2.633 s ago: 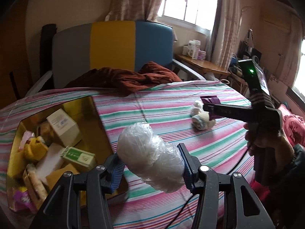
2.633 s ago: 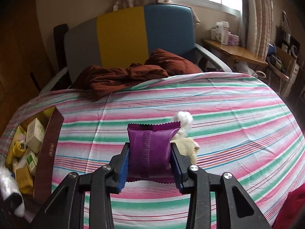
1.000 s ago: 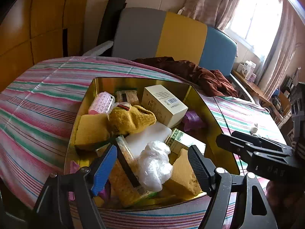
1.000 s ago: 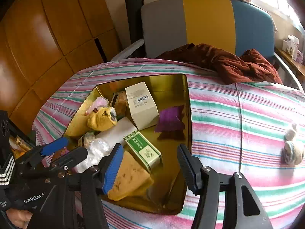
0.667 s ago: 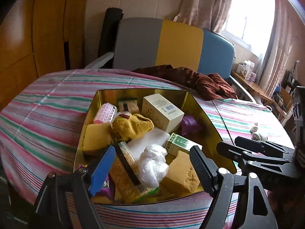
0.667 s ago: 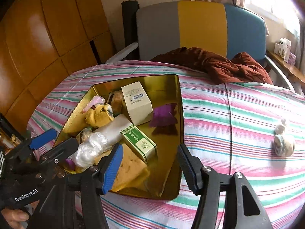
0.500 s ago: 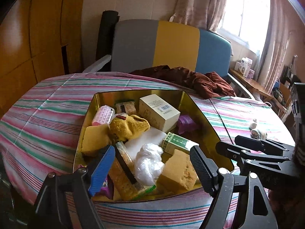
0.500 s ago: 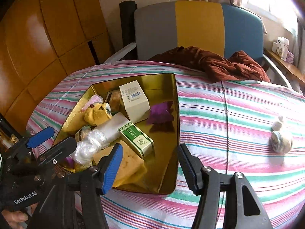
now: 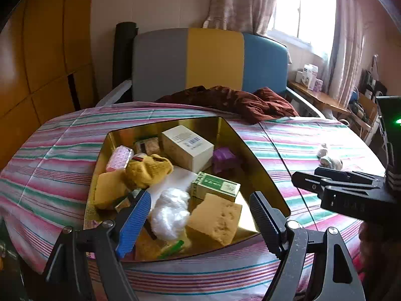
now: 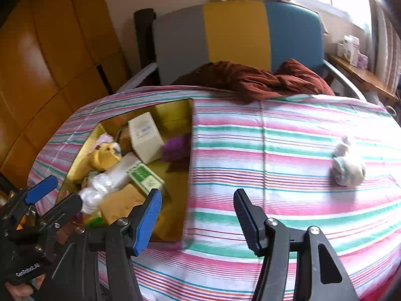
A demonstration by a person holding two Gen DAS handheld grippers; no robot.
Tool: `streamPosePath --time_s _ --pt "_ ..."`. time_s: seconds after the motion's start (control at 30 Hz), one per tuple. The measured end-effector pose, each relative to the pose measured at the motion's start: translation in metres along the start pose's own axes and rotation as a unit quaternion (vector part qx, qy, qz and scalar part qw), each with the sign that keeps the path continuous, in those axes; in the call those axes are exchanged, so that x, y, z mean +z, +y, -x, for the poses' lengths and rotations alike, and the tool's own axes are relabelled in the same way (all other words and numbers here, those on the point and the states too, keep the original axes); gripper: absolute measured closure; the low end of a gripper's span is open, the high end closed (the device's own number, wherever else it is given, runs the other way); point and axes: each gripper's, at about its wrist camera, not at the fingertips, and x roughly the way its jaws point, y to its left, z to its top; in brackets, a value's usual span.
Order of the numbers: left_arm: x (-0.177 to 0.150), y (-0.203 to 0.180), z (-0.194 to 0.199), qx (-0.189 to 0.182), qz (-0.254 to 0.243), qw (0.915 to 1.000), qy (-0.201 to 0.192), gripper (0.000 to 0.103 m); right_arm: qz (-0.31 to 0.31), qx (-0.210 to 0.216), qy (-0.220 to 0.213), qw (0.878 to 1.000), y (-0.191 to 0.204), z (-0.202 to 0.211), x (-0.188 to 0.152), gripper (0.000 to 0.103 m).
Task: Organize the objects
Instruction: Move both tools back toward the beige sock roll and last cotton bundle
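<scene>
rolled sock bundle (image 10: 348, 166) | on striped bed (image 10: 275, 150) | soft, light; pinch mid-bulge | right hand-held gripper (image 10: 196, 214) wide open, empty | left hand-held gripper (image 9: 200, 213) wide open, empty

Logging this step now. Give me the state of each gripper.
Left gripper: open, holding nothing, above the gold box.
Right gripper: open, holding nothing, over the striped cloth.

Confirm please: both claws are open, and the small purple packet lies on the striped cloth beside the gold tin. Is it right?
Not quite. Both views show the small purple packet lying inside the gold tin, not on the striped cloth. Left claw and right claw are indeed open.
</scene>
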Motion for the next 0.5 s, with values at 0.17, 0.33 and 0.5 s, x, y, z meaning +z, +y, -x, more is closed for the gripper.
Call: streamPosePath --time_s 0.17,0.33,0.5 --pt "0.001 -0.015 -0.001 -0.008 -0.020 0.9998 0.001 0.021 -0.021 -0.022 0.002 1.000 -0.027 0.004 0.000 0.042" --pt "0.004 -0.029 -0.001 -0.017 -0.039 0.9991 0.000 0.020 -0.044 -0.042 0.009 0.998 -0.056 0.009 0.003 0.042" --pt "0.007 -0.044 -0.003 -0.026 -0.060 0.9978 -0.001 0.020 -0.072 -0.067 0.018 0.995 -0.091 0.013 0.008 0.042"
